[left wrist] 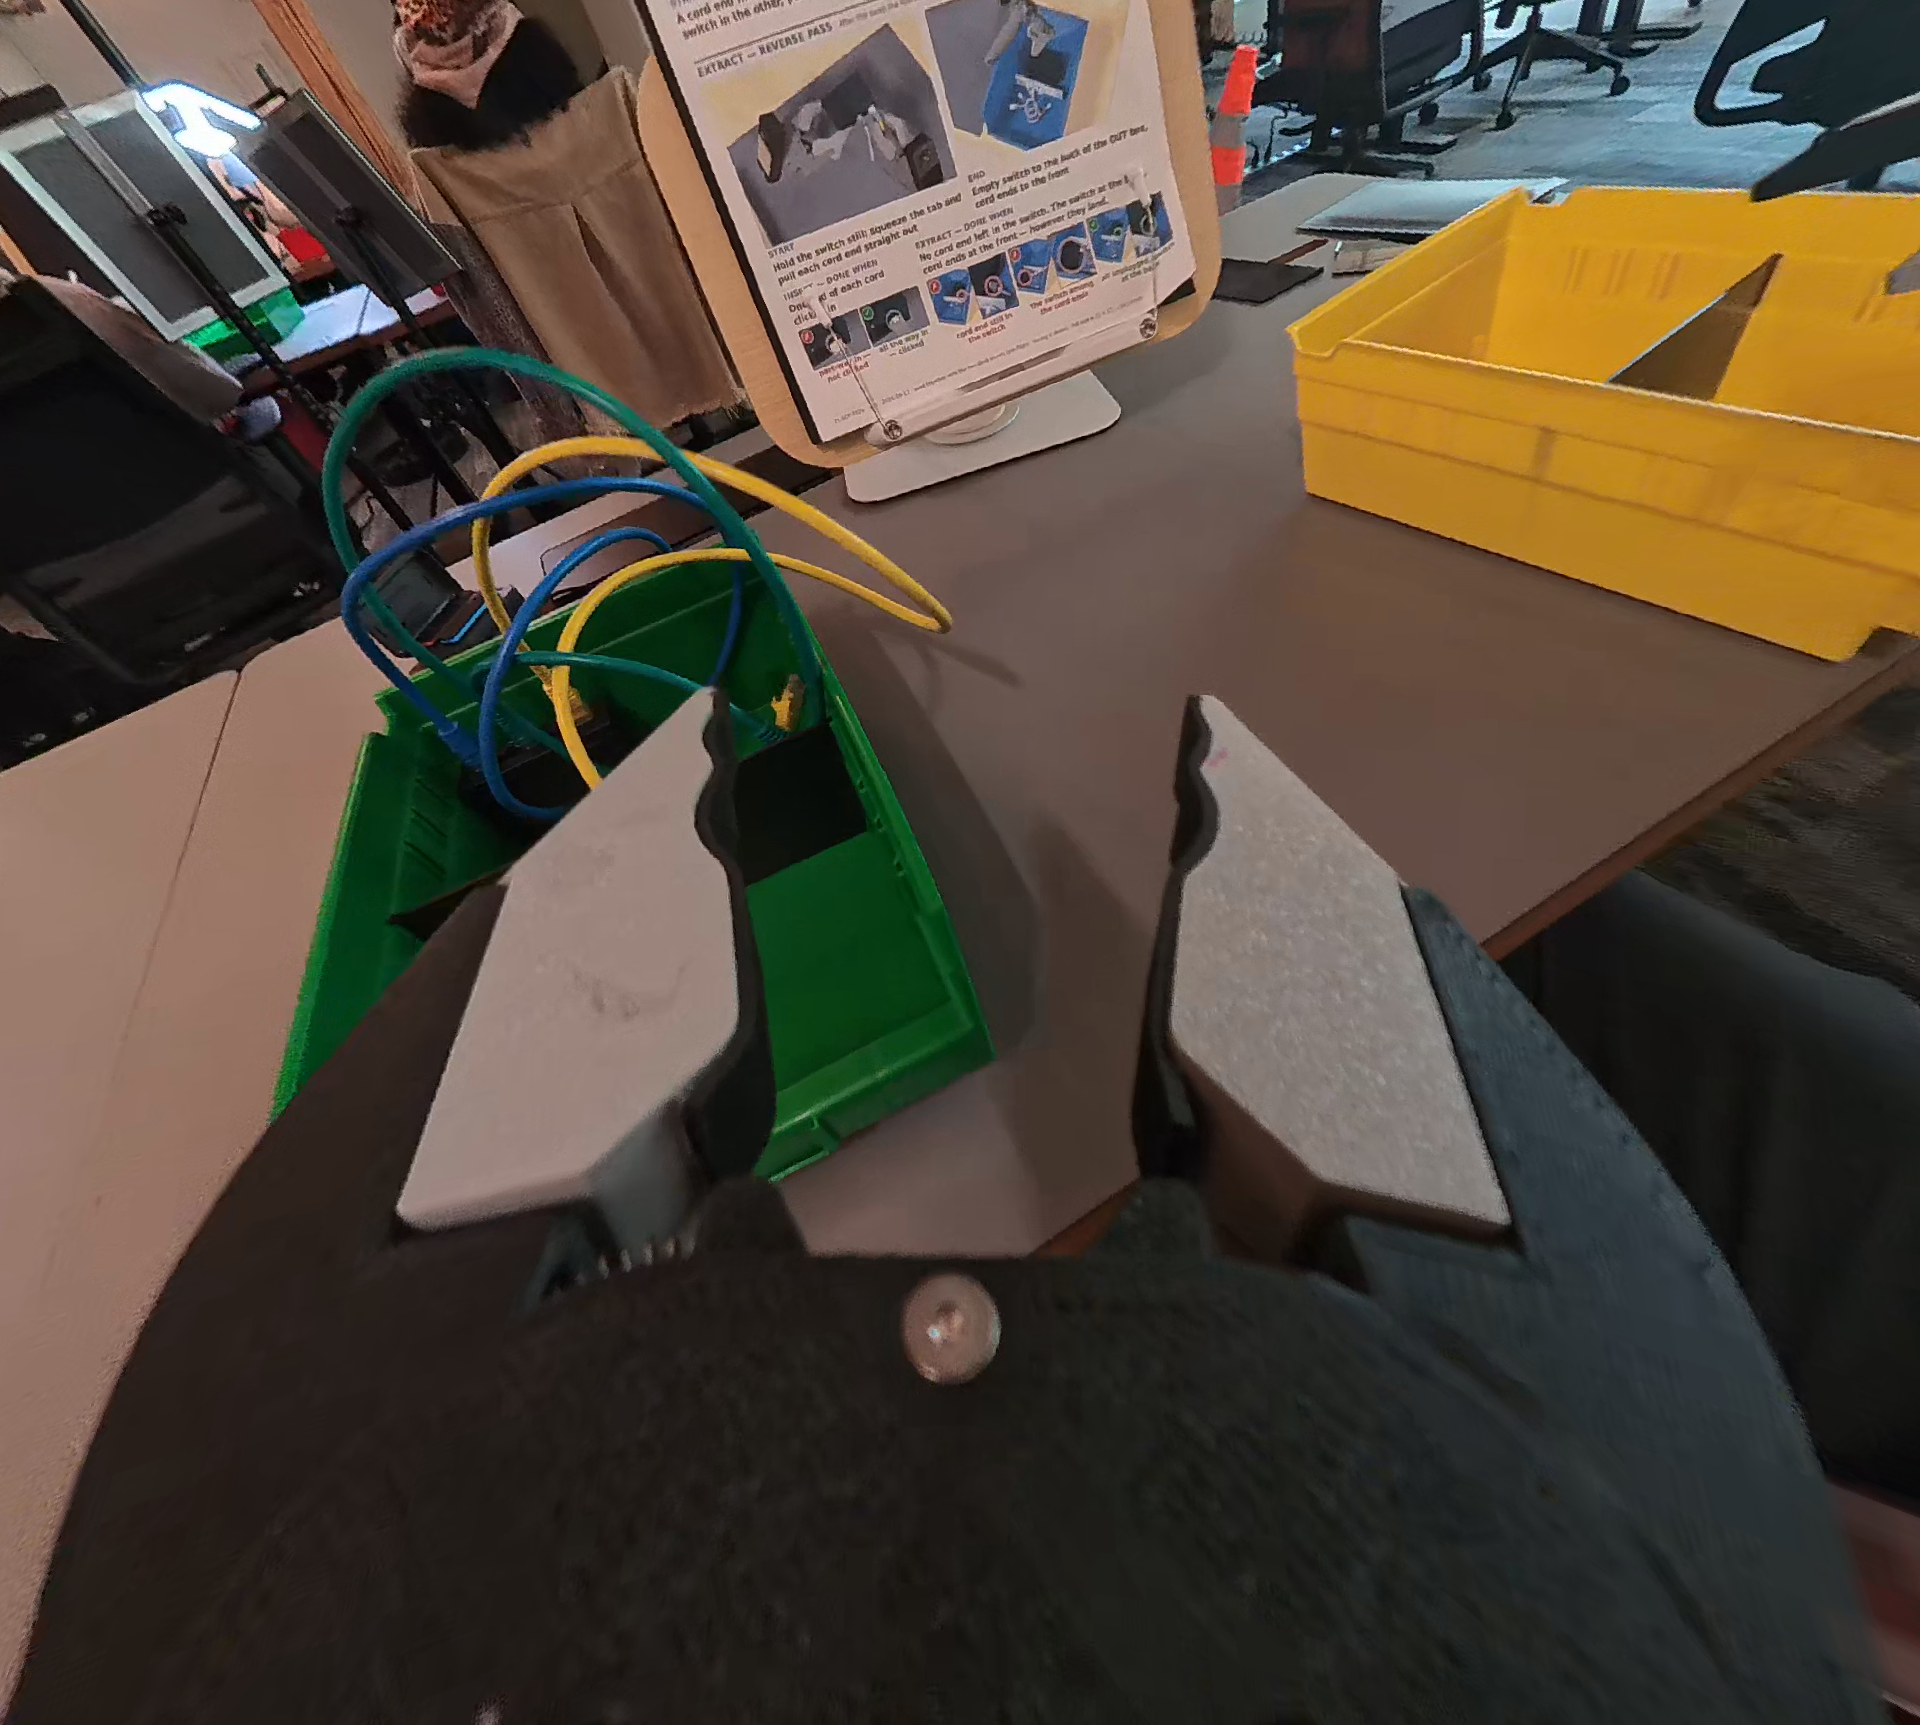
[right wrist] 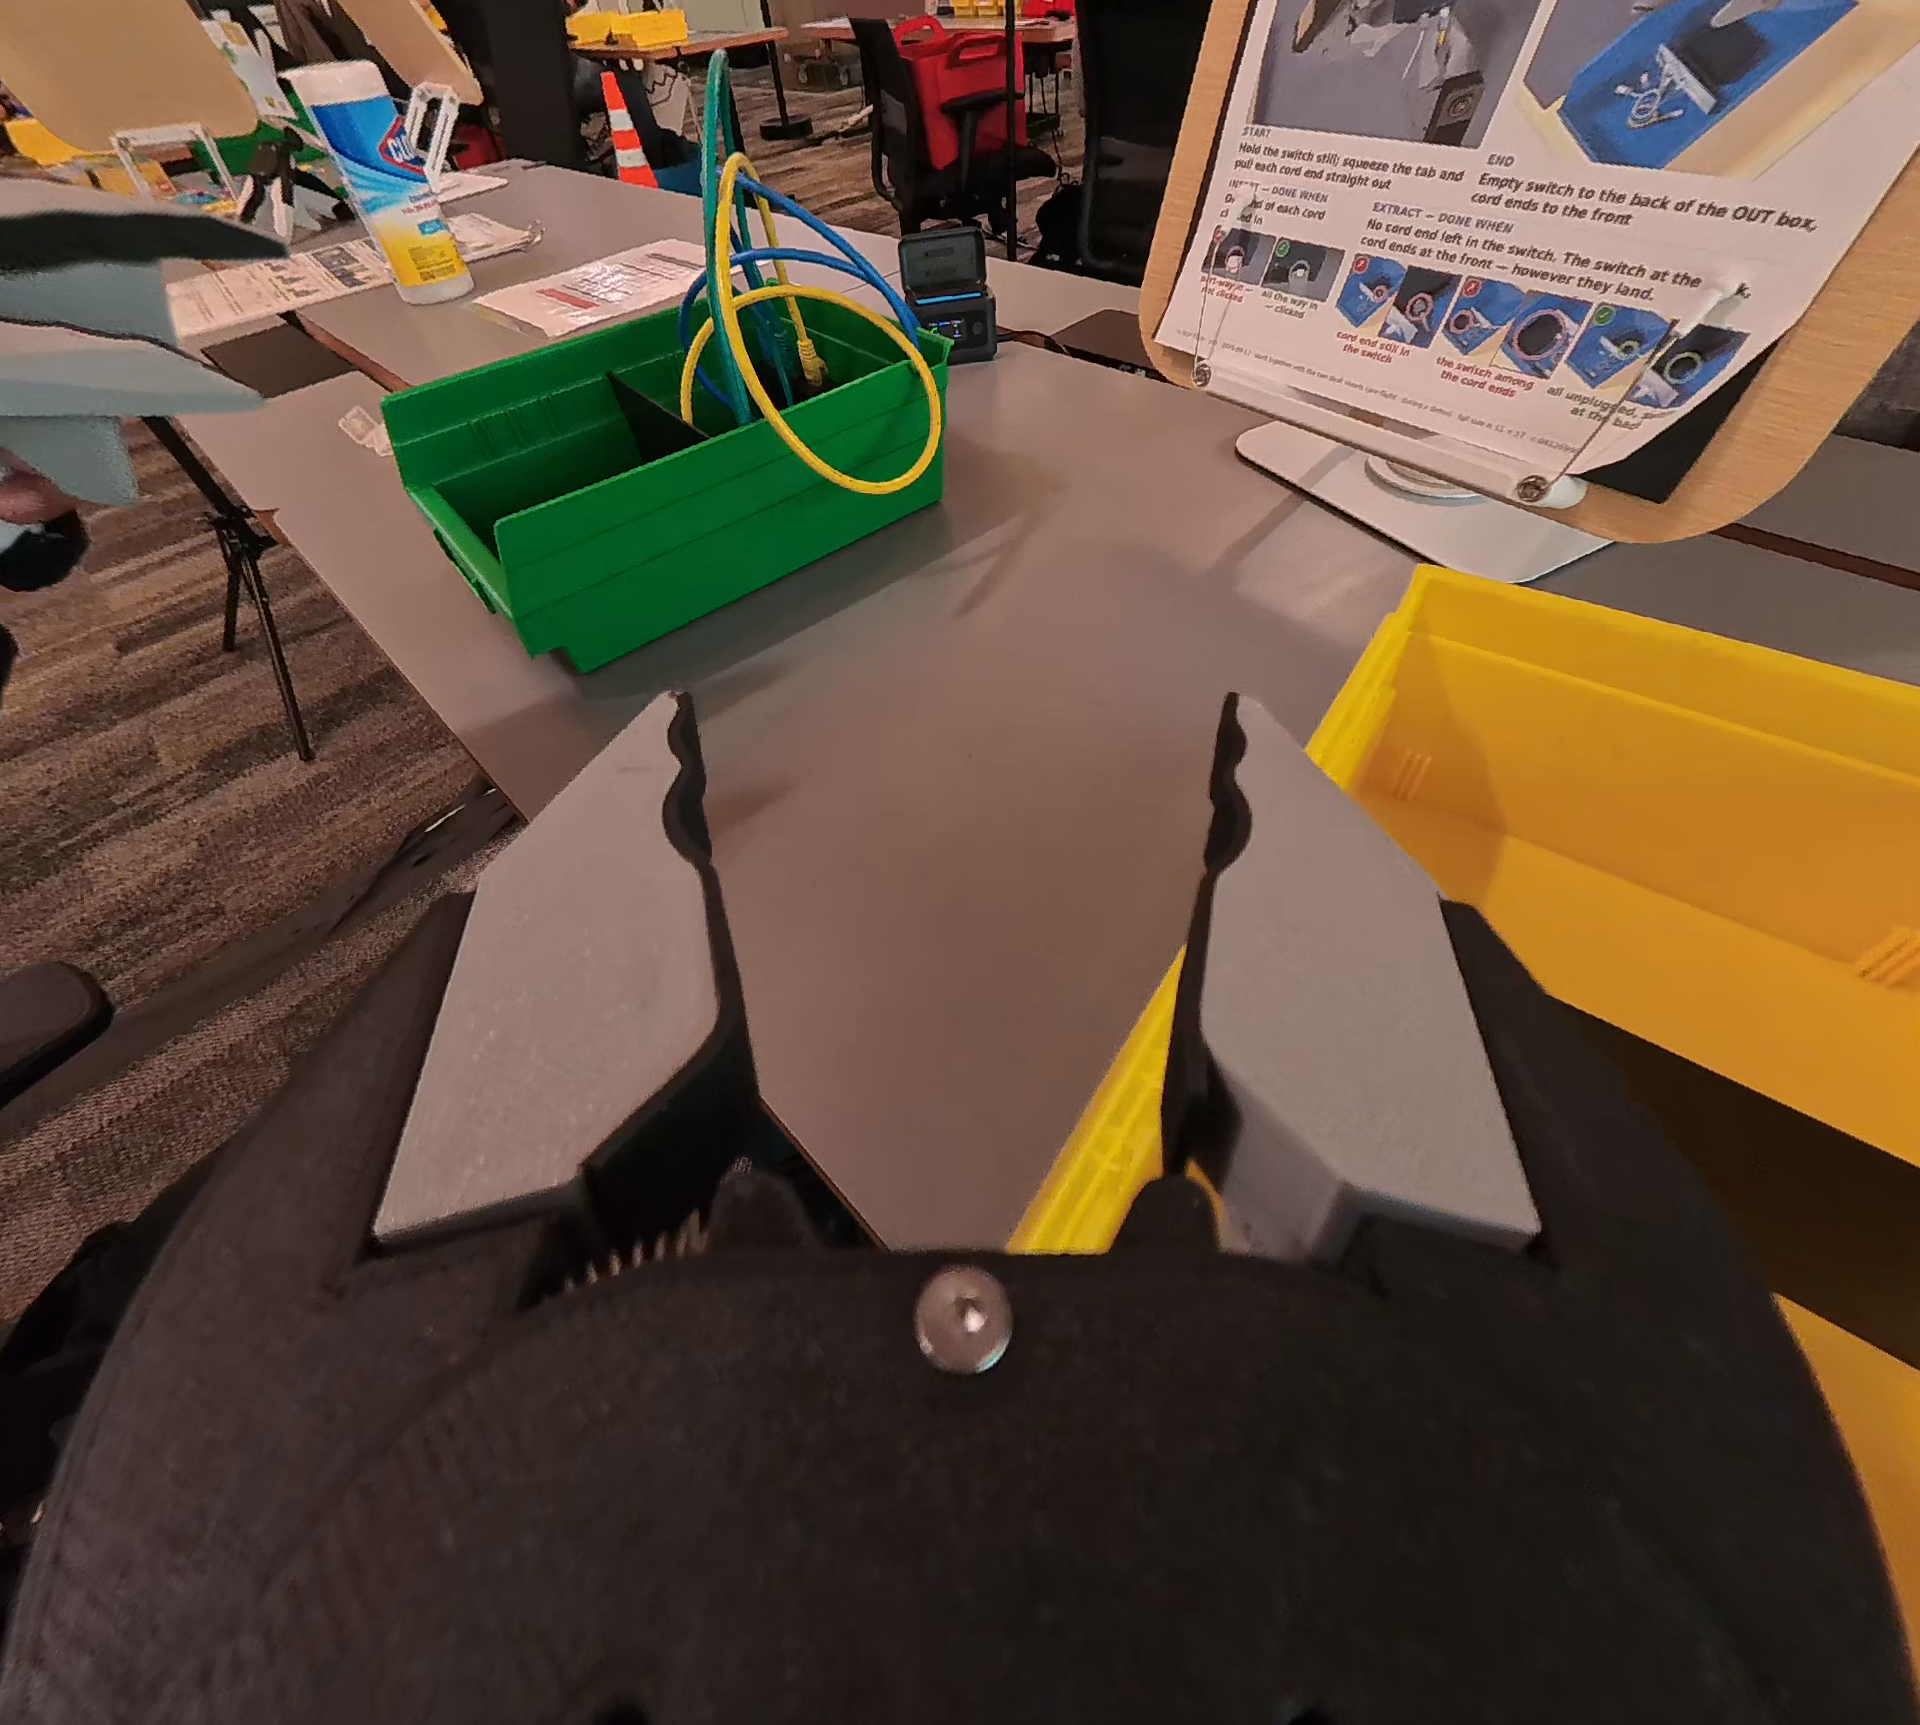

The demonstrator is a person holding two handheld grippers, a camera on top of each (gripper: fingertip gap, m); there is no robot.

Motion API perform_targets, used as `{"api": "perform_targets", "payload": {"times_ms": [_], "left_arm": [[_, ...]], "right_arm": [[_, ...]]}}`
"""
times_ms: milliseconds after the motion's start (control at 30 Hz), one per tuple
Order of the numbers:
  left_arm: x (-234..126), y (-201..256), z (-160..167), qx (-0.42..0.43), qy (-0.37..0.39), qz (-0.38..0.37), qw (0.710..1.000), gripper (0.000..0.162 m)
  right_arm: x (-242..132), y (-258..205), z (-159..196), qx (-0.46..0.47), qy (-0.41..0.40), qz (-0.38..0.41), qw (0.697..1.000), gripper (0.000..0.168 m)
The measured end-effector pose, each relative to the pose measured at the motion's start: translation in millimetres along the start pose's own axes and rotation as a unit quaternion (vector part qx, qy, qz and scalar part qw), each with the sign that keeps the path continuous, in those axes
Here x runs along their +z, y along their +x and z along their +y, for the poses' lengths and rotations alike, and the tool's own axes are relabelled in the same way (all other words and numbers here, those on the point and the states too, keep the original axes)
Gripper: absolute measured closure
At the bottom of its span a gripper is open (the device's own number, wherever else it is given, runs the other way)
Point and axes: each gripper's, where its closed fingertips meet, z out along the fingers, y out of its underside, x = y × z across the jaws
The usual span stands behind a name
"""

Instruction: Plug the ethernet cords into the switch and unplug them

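Looping out of the green bin's (right wrist: 665,522) far compartment, the ethernet cords (right wrist: 774,325) rise above its rim. Ahead and just left of the left gripper (left wrist: 951,719), they sit nearer it than the right gripper (right wrist: 956,709); both are spread, empty.

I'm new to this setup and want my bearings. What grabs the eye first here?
The tangle of green, blue and yellow ethernet cords looping up out of the green bin on the grey table. To its right sits the yellow bin, empty but for its divider, with an instruction board propped behind.
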Motion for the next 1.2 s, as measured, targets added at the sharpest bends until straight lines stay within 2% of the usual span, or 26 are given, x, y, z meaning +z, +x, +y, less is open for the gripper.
{"api": "perform_targets", "payload": {"times_ms": [167,1200], "left_arm": [[8.0,-7.7,14.0,-0.015,-0.022,-0.001,1.0,0.078],[13.9,-11.3,24.5,-0.013,-0.041,-0.001,0.999,0.078]], "right_arm": [[1.9,-2.3,2.7,-0.006,-0.008,-0.002,1.0,0.073],[6.7,0.5,11.0,-0.004,-0.022,-0.001,1.0,0.075]]}}
